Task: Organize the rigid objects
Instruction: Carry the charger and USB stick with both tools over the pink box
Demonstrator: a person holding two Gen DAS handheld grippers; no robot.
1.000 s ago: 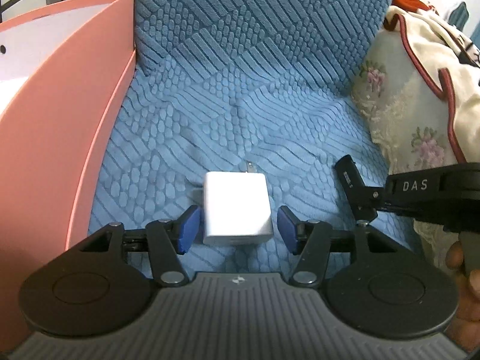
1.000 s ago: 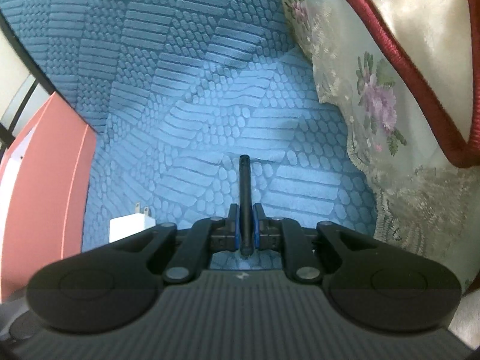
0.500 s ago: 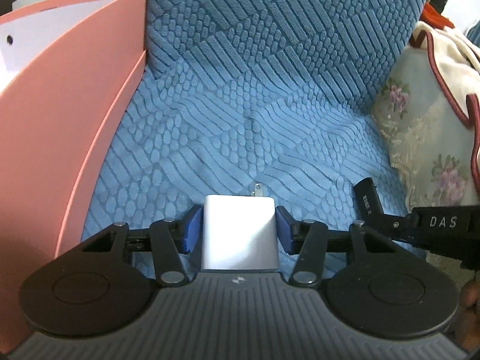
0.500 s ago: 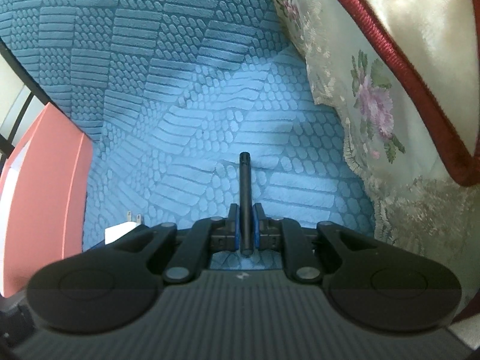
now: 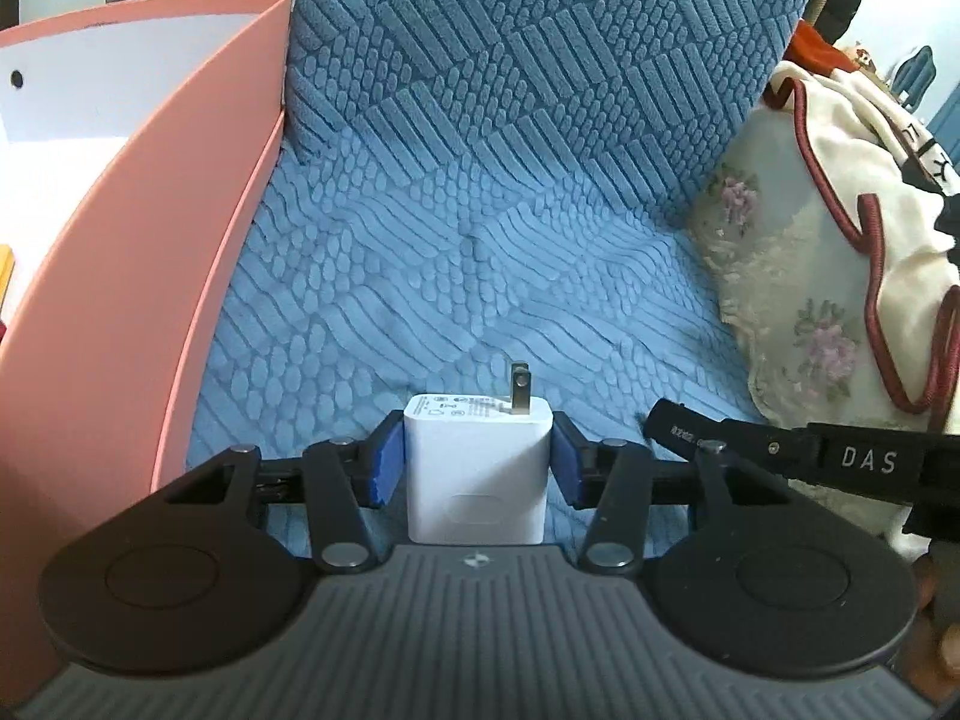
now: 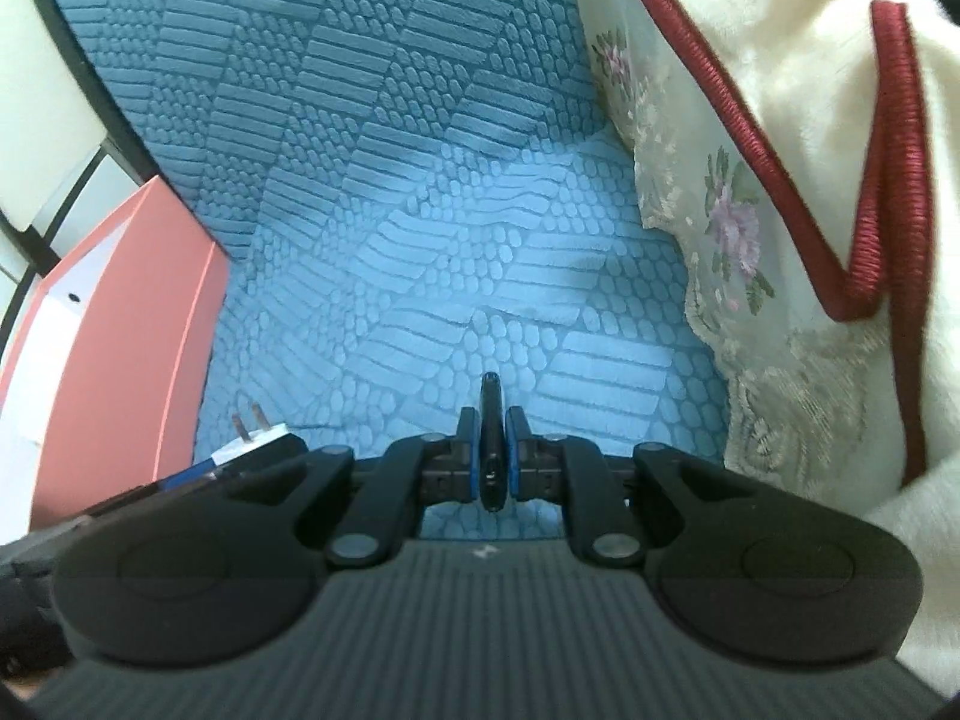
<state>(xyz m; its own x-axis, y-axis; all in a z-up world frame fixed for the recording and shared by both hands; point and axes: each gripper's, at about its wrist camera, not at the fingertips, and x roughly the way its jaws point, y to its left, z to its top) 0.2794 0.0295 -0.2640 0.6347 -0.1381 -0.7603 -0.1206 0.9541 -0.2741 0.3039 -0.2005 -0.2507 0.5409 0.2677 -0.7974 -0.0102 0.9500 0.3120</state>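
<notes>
My left gripper (image 5: 477,459) is shut on a white wall charger (image 5: 477,474) with metal prongs pointing forward, held above the blue textured seat (image 5: 468,276). The charger also shows in the right wrist view (image 6: 255,441) at lower left. My right gripper (image 6: 493,453) is shut on a thin black flat device (image 6: 491,438), edge-on between the blue pads. That black device also shows in the left wrist view (image 5: 684,429), to the right of the charger.
A pink box (image 5: 150,252) with a white inside stands at the left edge of the seat, also in the right wrist view (image 6: 126,324). A cream floral cushion with red piping (image 5: 828,276) lies at the right (image 6: 780,180).
My left gripper closed on the white charger and lifted it off the seat. My right gripper, still holding the black device, has risen slightly.
</notes>
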